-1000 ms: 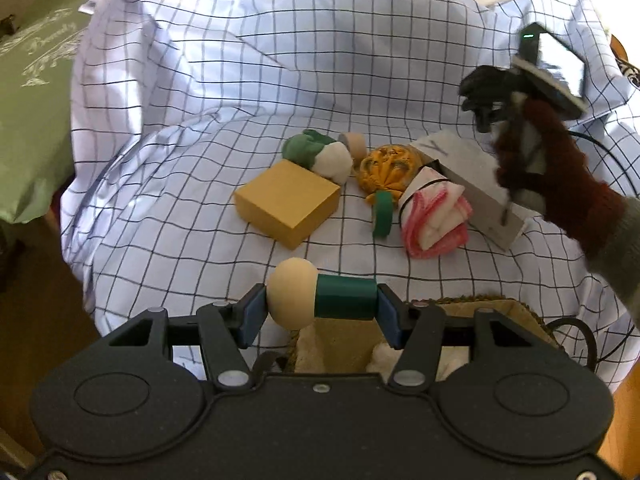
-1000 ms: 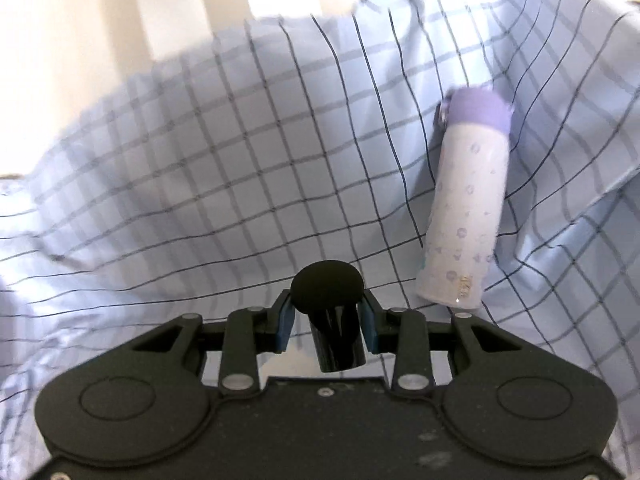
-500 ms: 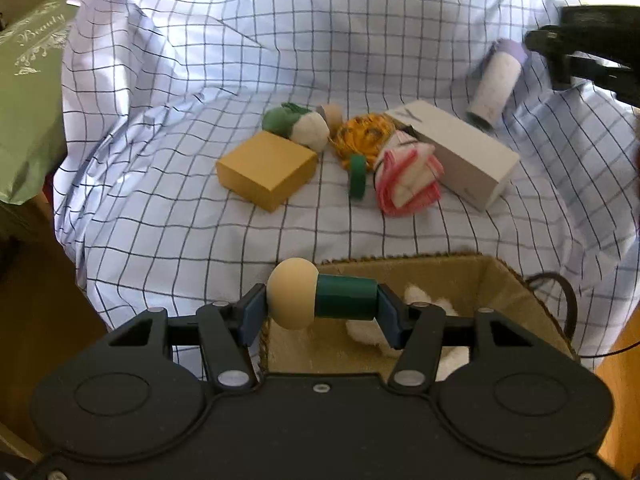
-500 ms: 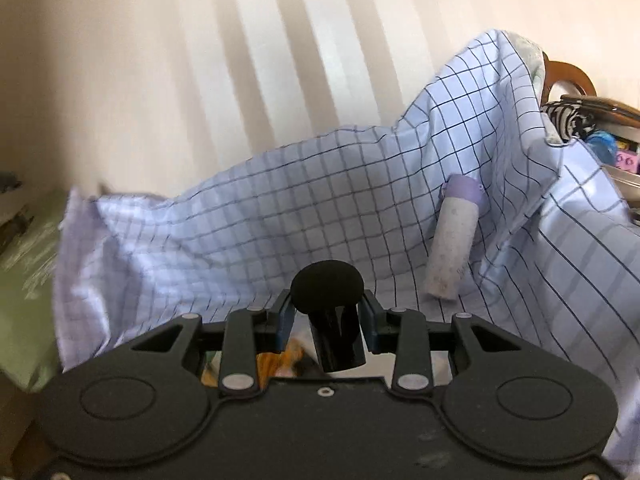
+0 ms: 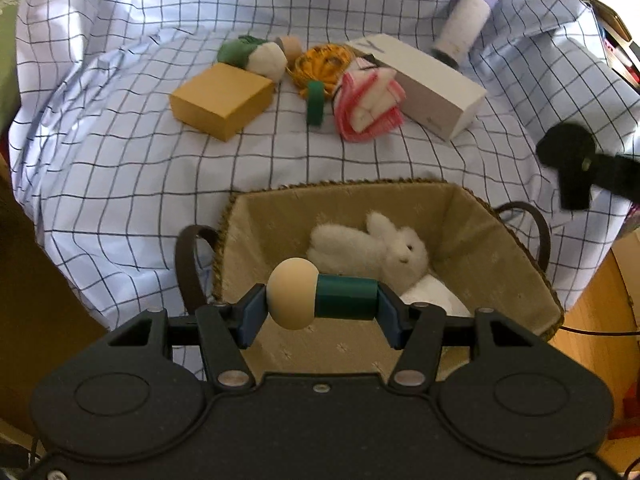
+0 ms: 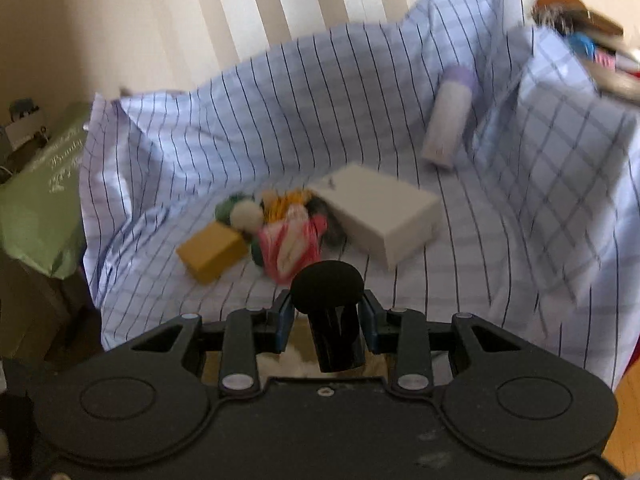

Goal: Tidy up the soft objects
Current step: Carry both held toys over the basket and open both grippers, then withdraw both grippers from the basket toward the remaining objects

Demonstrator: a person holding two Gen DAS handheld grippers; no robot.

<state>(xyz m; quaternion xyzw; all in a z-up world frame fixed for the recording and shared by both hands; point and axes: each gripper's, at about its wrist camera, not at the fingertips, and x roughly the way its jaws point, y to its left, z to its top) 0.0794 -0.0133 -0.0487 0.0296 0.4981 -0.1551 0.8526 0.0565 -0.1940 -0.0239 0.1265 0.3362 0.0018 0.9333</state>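
green-tan toy (image 5: pixel 322 300) in L tongs (image 5: pixel 320 314), over basket (image 5: pixel 516 240)

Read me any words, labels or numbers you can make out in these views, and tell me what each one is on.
"Beauty", or close to it: white script on the green bag, blurred, so the reading is unsure.
Smaller white script lines around it: too blurred to read.
Dark mark on the top of the white box: too small to read.
Pale print on the white bottle: a pattern, no legible text.

White script on the green bag (image 6: pixel 38 196) is too blurred to read; nothing else bears text.
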